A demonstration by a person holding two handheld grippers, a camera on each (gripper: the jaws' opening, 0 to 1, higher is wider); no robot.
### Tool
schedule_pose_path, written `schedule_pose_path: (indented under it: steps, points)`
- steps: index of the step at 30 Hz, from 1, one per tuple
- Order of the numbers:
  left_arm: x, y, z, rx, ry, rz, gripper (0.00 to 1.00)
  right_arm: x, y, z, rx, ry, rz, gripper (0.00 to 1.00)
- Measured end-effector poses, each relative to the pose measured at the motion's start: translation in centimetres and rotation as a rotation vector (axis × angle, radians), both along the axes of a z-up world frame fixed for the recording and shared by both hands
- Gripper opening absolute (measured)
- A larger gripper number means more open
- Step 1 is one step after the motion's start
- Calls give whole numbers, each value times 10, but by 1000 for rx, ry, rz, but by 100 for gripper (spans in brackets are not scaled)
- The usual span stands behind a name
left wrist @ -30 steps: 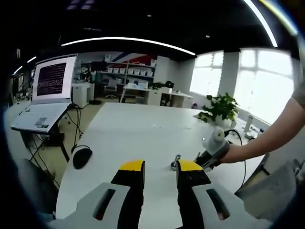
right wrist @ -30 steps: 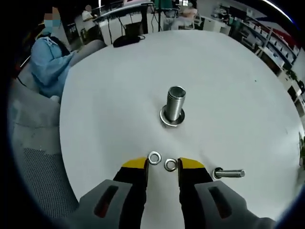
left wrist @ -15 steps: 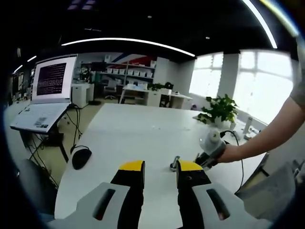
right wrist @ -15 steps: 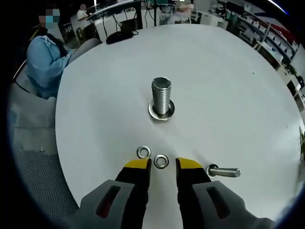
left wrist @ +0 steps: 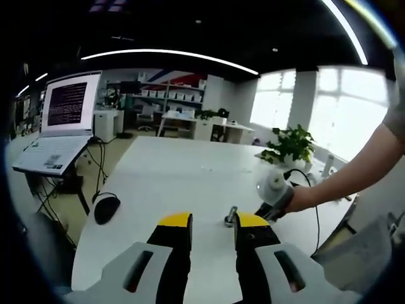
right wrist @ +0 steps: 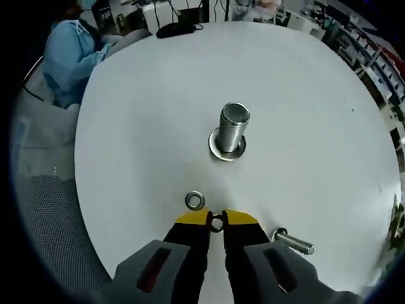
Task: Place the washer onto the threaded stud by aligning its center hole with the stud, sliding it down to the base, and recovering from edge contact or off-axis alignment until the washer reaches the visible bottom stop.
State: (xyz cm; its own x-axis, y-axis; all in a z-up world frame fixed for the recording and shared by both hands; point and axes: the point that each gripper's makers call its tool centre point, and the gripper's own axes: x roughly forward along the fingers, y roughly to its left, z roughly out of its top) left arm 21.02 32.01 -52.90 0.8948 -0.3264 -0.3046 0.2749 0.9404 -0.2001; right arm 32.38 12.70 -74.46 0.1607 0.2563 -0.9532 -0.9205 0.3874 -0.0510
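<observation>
In the right gripper view a spare washer (right wrist: 195, 201) lies left of centre, and just right of it my right gripper (right wrist: 216, 222) pinches the washer (right wrist: 217, 222) at lower centre. My left gripper (left wrist: 213, 223) hangs half open and empty. I'm at the pick-up: next I judge I must lift and centre its hole over the stud (right wrist: 231, 128), upright above centre, with a bolt (right wrist: 292, 241) lying lower right.

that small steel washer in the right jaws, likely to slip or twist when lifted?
Probably stiff and light: the small flat steel washer is a thin metal ring. Likely slippery, since the right gripper pinches only its rim. It could pivot, and if dropped might roll on the smooth white round table.
</observation>
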Motion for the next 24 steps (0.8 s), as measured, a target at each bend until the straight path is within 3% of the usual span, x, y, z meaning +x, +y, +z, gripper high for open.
schedule_pose_path:
  steps: [8,16,19,24]
  points:
    - [0,-1,-1,5,2,-2,24,1,-3,-1,-15,41,-4,13]
    - [0,0,1,1,-5,0,24,-1,-12,0,-32,84,14,22]
    - [-1,-1,0,4,-4,-1,24,-4,-14,0,-31,104,35,25]
    - [0,0,1,-1,-5,-1,24,-11,-17,0,-2,89,167,28]
